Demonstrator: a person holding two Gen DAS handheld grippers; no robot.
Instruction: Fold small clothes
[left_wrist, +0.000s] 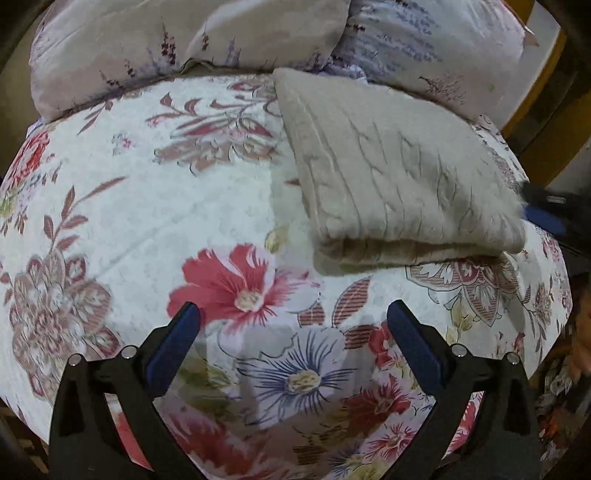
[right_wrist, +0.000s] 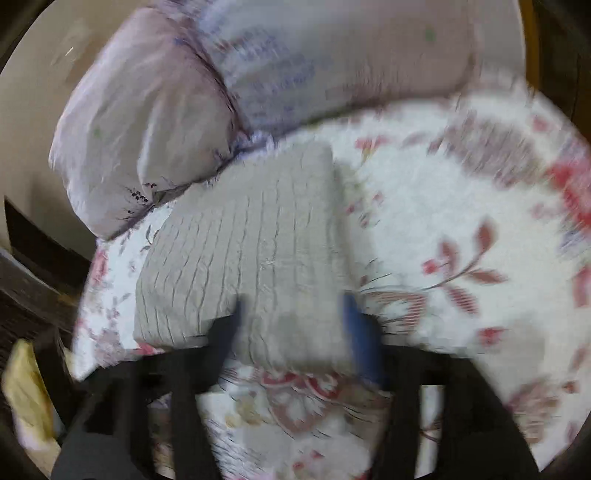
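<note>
A folded beige cable-knit sweater (left_wrist: 399, 173) lies on the floral bedspread (left_wrist: 147, 206) of a bed, toward the right and far side in the left wrist view, its folded edge facing near. Its far corner sits close to two pale lilac pillows (left_wrist: 147, 48) at the head of the bed.

The left tool (left_wrist: 293, 314) hangs over the bedspread with its blue-padded fingers spread wide and nothing between them, well apart from the sweater. The right tool (right_wrist: 295, 314) (its picture is blurred) stands open too, its fingers at the sweater's near edge, one on either side of a corner; whether the pads touch the knit cannot be told.
</note>
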